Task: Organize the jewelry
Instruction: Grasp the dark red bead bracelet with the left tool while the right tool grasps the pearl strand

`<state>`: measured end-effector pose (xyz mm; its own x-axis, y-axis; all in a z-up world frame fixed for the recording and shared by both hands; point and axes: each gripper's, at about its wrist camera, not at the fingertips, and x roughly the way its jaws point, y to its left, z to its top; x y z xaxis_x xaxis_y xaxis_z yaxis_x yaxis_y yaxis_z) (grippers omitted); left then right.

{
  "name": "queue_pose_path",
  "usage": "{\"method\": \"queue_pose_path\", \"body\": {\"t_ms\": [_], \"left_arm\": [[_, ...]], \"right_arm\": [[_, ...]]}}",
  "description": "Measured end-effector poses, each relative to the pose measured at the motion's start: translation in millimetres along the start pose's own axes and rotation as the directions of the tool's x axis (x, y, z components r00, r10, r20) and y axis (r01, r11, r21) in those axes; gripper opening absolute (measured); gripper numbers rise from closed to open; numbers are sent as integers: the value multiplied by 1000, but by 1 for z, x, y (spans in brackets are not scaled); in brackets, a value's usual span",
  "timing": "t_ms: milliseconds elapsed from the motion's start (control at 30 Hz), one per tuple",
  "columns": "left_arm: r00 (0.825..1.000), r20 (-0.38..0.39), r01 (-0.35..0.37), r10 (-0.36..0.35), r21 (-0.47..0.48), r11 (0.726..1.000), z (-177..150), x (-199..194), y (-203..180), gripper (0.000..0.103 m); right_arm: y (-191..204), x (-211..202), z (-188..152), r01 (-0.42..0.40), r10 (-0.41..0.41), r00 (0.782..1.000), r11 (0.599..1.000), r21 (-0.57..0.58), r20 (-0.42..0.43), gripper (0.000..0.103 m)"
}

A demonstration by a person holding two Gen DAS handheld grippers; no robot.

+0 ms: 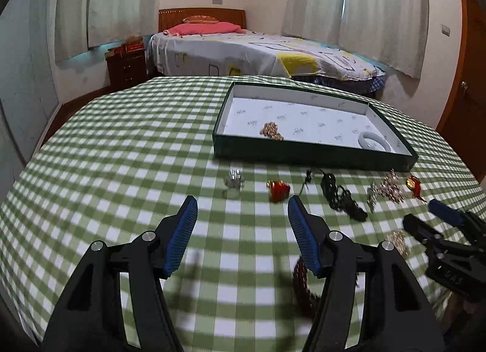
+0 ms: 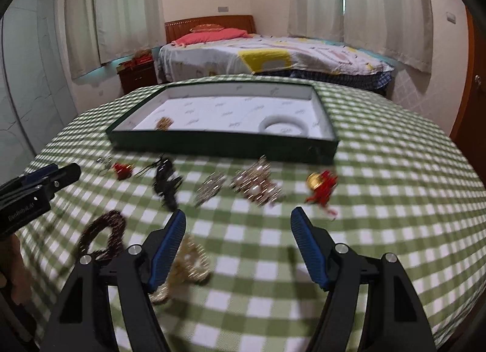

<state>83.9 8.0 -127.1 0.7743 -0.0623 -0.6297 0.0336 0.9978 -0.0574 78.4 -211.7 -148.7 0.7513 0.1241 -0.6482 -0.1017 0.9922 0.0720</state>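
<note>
At twelve o'clock of my left gripper (image 1: 242, 206) lies the red charm (image 1: 278, 190). Both it and my right gripper (image 2: 238, 219) gape half-wide, empty. I'd centre over one piece, then pinch low for the tray (image 1: 313, 156).

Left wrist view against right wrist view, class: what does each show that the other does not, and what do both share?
Only the left wrist view shows the small clear silver piece sharply, left of the row. Only the right wrist view shows the whole dark beaded loop and gold chain. Both share the green box holding a white bangle and a gold piece, the checked cloth, and open, empty tongs: left, right.
</note>
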Motion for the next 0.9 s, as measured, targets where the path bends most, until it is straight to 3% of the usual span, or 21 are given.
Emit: {"method": "queue_pose_path", "body": {"t_ms": [200,433,467,600,667,733,900], "left_arm": [[1000,19,6,-6,28,1000,-8,-12,-8,60],[1000,2,18,-19,37,999,-15,-12,-14,61],[1000,-1,21,-21,37,999,-16,-12,-15,61],[999,-21,40,-40,37,998,-20,-10,-21,62],[998,-31,53,-51,42,998,-23,-10,-25,62],[997,-37,65,-63,46,997,-24,-10,-29,69],[994,-60,94,-91,60,994,-30,-7,-42,70]], "right_arm": [[23,0,-7,-38,38,999,999,-35,-13,75],[25,13,-15,-45,41,994,998,-34,-105,76],[24,13,-17,-44,40,993,998,-33,-112,72],[27,7,-20,-47,39,993,997,-68,-113,33],[26,4,-21,-61,52,992,995,-75,-112,30],[22,0,-20,-63,57,993,996,-62,-99,28],[6,-8,-18,-29,27,997,999,-28,-67,24]]}}
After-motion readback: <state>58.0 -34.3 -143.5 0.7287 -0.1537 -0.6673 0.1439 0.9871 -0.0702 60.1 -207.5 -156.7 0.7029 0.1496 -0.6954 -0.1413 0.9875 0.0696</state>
